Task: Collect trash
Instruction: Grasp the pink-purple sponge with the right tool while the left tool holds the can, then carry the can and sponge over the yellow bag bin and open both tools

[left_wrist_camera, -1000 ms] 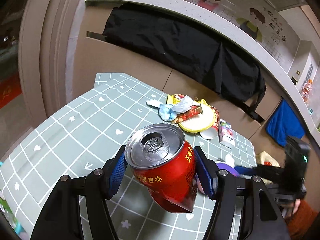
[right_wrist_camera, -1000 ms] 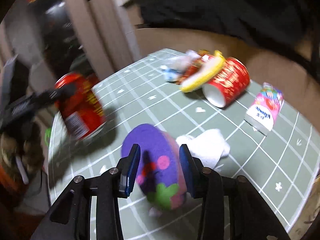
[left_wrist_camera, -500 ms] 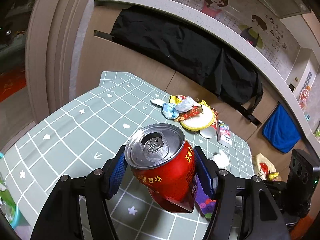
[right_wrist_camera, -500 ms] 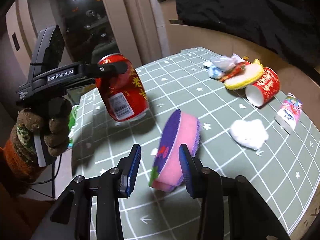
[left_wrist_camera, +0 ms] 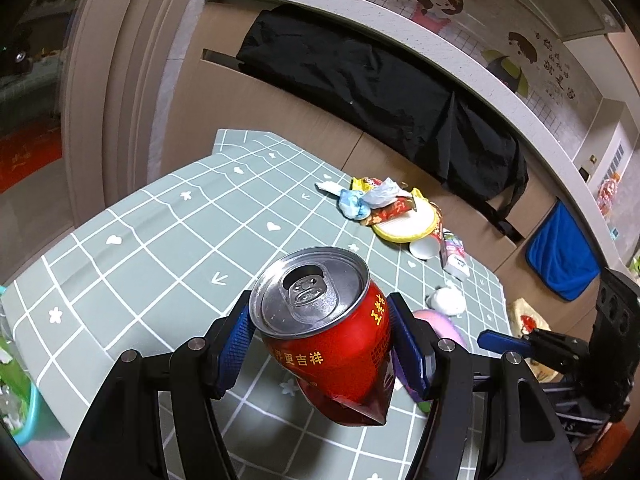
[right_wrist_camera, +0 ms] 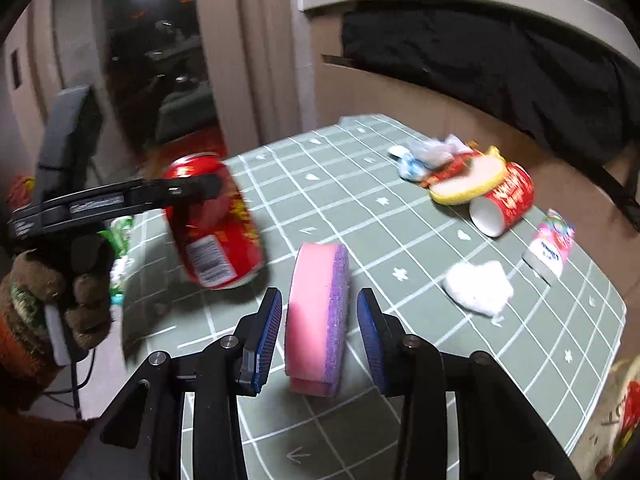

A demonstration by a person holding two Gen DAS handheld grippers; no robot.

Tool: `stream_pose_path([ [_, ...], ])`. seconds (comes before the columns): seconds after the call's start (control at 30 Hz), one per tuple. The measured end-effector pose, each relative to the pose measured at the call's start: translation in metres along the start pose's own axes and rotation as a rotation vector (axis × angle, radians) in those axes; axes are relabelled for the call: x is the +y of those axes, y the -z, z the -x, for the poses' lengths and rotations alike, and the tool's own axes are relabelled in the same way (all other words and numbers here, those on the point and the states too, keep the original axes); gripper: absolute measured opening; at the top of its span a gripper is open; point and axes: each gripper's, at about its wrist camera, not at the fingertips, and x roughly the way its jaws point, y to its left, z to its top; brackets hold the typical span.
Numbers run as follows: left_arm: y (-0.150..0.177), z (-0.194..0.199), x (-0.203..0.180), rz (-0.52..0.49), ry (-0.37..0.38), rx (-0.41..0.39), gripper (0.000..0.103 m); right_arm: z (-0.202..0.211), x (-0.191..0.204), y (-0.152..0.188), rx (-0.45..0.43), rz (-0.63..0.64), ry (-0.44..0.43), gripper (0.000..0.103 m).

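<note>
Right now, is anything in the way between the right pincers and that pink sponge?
Nothing visible. The pink sponge stands on edge between the right gripper's open jaws, a gap on each side; the red can is well aside.

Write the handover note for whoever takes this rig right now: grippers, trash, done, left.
Left gripper: shut on the red can, held clear above the table.
Right gripper: open, jaws either side of the pink-and-purple sponge, which stands on edge; pads not touching it.
On the table: white tissue wad, pink carton, red paper cup on its side, yellow-rimmed lid, wrapper pile.
Done: can picked up.
Left: bin the can, then everything else.
</note>
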Motion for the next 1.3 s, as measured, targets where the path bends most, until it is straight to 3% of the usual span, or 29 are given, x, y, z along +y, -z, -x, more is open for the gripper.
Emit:
stream_pose_path([
  [0.27, 0.002, 0.005, -0.006, -0.049, -0.051, -0.020, 0.065, -0.029, 0.012, -0.005, 0.054, 0.017, 0.070, 0.037],
  [0.3, 0.001, 0.006, -0.008, -0.053, -0.055, -0.022, 0.065, -0.034, 0.009, -0.005, 0.070, 0.005, 0.060, 0.028],
  [0.33, 0.001, 0.006, -0.009, -0.057, -0.057, -0.023, 0.065, -0.038, 0.006, -0.005, 0.078, -0.013, 0.053, 0.028],
  [0.47, -0.004, 0.007, -0.023, -0.088, -0.068, -0.038, 0.065, -0.024, -0.015, -0.006, 0.025, -0.090, 0.022, 0.028],
  [0.63, -0.014, 0.004, -0.057, -0.145, -0.060, -0.061, 0.065, 0.009, -0.046, -0.004, -0.044, -0.159, 0.054, 0.028],
  [0.9, -0.030, -0.010, -0.156, -0.284, 0.003, -0.108, 0.065, 0.083, -0.105, 0.010, -0.181, -0.223, 0.138, 0.028],
  [1.3, -0.057, -0.033, -0.336, -0.487, 0.134, -0.289, 0.065, 0.204, -0.192, 0.036, -0.378, -0.258, 0.360, 0.028],
])
